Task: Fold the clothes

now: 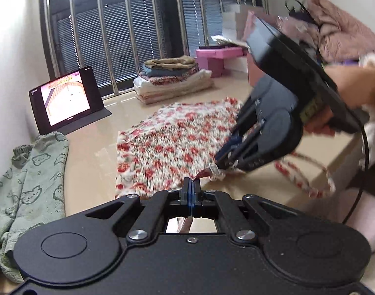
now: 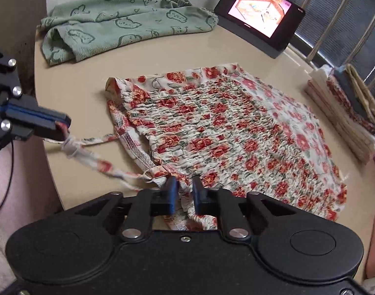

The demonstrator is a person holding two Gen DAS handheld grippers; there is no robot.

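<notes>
A red-flowered smocked top point(image 1: 172, 145) point(image 2: 226, 135) lies flat on the beige table point(image 1: 94, 167) point(image 2: 84, 93). Its thin straps point(image 2: 94, 152) run off the near edge. My left gripper point(image 1: 192, 184) point(image 2: 62, 125) is shut on the knotted end of a strap, just above the table's edge. My right gripper point(image 2: 185, 184) point(image 1: 226, 162) is open, its fingers either side of the top's near hem and a strap loop. A hand holds the right gripper in the left wrist view.
A green bear-print garment point(image 1: 27, 184) point(image 2: 118, 27) lies crumpled at the table's side. A tablet point(image 1: 64, 98) point(image 2: 261, 9) stands on its cover by the barred window. A stack of folded clothes point(image 1: 172, 78) point(image 2: 342, 113) sits beyond the top. A pink box point(image 1: 219, 54) stands behind.
</notes>
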